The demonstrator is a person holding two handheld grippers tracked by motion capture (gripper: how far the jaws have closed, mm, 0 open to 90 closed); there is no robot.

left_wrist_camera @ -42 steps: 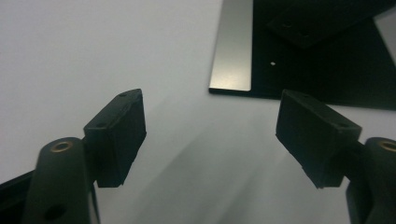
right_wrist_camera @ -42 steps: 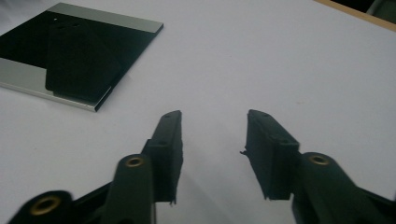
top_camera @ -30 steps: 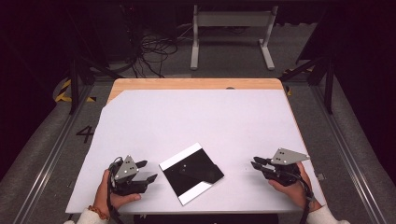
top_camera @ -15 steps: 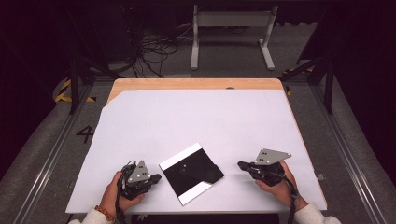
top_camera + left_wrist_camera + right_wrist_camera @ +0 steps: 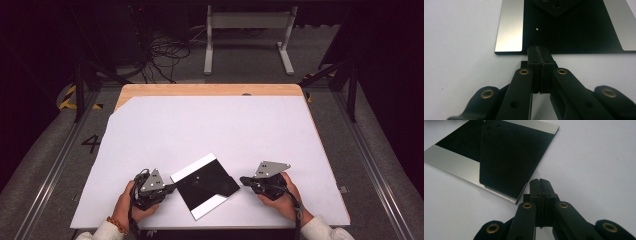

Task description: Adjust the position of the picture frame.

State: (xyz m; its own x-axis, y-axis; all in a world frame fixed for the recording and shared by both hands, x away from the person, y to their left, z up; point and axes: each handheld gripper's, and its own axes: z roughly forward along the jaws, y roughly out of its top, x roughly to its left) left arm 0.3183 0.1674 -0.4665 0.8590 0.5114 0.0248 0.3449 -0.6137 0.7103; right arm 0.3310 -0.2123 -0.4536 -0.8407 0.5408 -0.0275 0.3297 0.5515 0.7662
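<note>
Left gripper (image 5: 167,189): jaws pressed together, tips just at the plate's near-left edge, held in the left hand (image 5: 131,206).
Plate (image 5: 204,186): flat black square with silver bands on two opposite edges, turned diagonally near the surface's front edge; a smaller black piece (image 5: 499,160) lies on it.
Right gripper (image 5: 246,180): jaws together, tips beside the plate's right corner.
Surface (image 5: 210,125): white sheet, bare and open from the plate back to the wooden far edge.
</note>
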